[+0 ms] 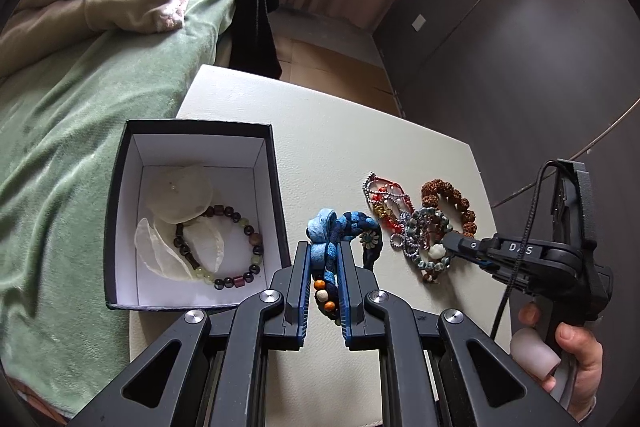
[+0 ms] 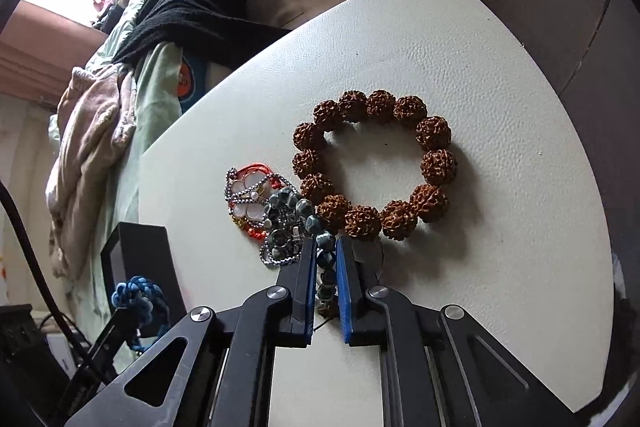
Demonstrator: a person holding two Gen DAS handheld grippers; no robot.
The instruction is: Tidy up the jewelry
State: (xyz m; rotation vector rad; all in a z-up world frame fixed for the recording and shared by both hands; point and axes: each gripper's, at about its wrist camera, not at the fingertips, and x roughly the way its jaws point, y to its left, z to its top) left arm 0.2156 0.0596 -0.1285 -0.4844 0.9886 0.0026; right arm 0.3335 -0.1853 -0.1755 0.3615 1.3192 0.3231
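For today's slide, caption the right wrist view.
Right gripper shut on grey-green bead bracelet beside brown seed bracelet on white table.

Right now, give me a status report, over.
Left gripper shut on blue braided bracelet beside black box. Right gripper shut on grey-green bead bracelet. Silver chain tangled against it; brown seed bracelet touching alongside.

The left gripper gripped a blue braided bracelet over the white table. Beside it stood a black box holding a beaded bracelet. The right gripper touched the jewelry pile, near a brown bead bracelet.
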